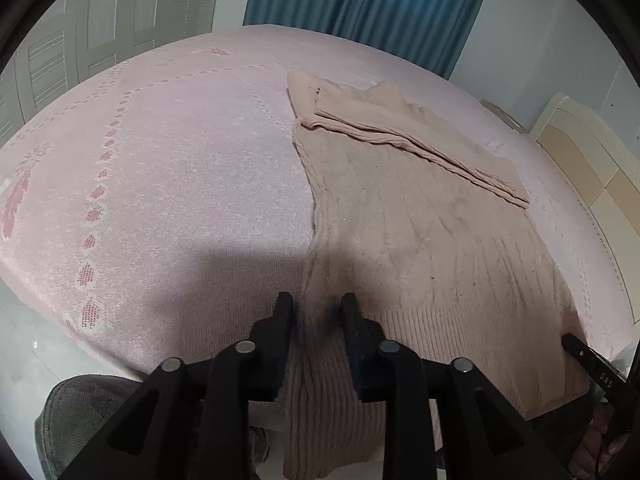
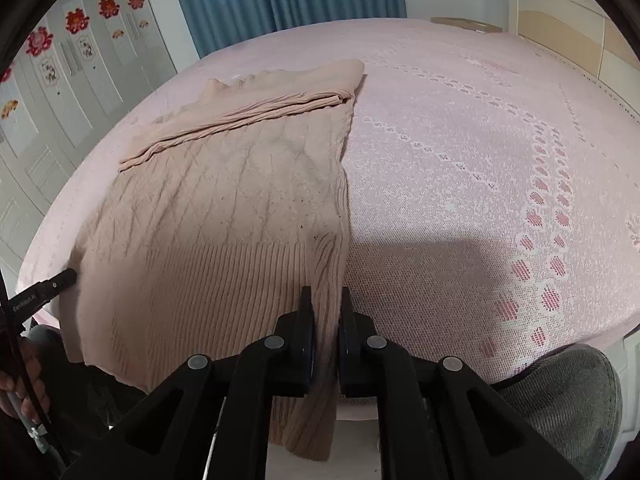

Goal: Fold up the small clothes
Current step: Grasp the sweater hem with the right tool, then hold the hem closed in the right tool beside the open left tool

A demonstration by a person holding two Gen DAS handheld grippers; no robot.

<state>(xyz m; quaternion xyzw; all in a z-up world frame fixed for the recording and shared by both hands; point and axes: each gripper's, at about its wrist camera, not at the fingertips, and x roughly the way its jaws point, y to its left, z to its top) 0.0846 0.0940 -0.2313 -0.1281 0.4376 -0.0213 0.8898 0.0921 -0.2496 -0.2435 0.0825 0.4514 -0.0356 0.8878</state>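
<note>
pinching the knit sweater [image 1: 420, 216] hem corners, the left gripper [image 1: 316, 312] and right gripper [image 2: 325, 304] needed level, equal lifting so the fold landed straight on the bedspread [image 1: 168, 168].

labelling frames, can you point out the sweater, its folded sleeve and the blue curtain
sweater [image 2: 208, 208]: right wrist view, cable-knit body
folded sleeve [image 2: 248, 116]: right wrist view, middle of the sleeve laid across the chest
blue curtain [image 1: 360, 0]: left wrist view, pleats behind the bed

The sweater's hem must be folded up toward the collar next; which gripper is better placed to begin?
Right, probably. The right gripper has its jaws close on the sweater hem corner; the left gripper straddles its corner with a wider gap, grip unclear.
</note>
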